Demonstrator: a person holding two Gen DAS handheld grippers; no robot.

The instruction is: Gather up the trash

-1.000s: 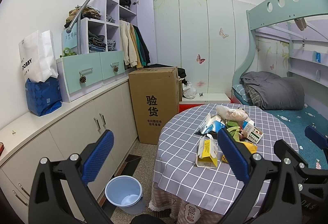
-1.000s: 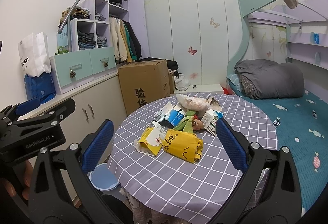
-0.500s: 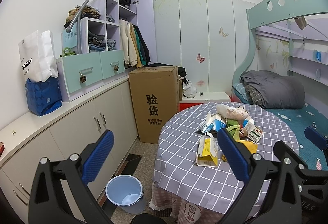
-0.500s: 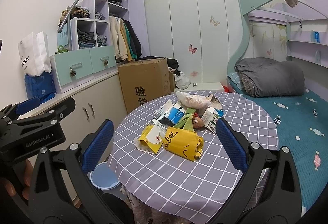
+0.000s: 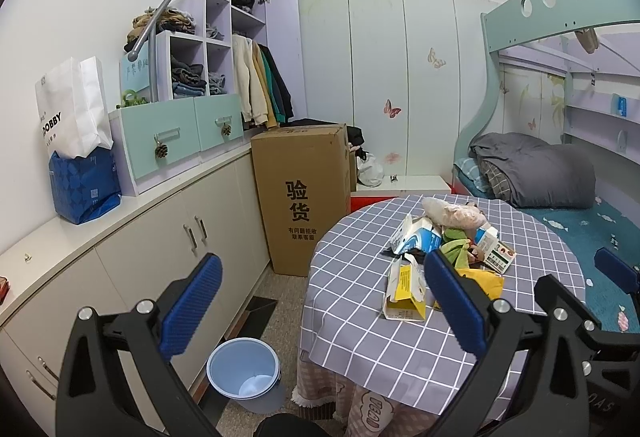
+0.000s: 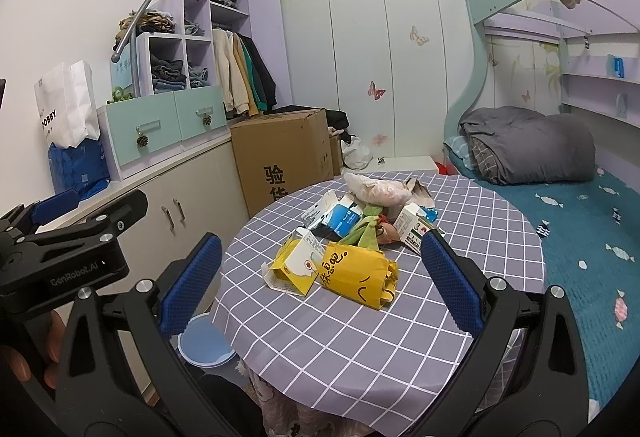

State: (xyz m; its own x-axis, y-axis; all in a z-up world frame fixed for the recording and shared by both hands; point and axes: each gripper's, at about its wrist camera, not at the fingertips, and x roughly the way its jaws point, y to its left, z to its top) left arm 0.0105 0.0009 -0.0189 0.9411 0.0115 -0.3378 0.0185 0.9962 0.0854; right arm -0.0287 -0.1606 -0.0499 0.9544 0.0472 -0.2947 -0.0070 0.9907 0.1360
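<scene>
Both grippers, left gripper (image 5: 320, 307) and right gripper (image 6: 318, 283), share black angular frames, silver screws and blue textured pads (image 6: 191, 283); the left's body reads "GenRobot.AI".

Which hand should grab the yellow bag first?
Probably the right. The right gripper is open and faces the yellow bag almost head-on, framed between its fingers. The left gripper, also open, points more toward the floor and blue bin, with the bag off to its right side.

Even indoor light, fisheye-bent edges

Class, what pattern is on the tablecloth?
The tablecloth is grey-purple with a white grid check, clearest in the right wrist view.
</scene>
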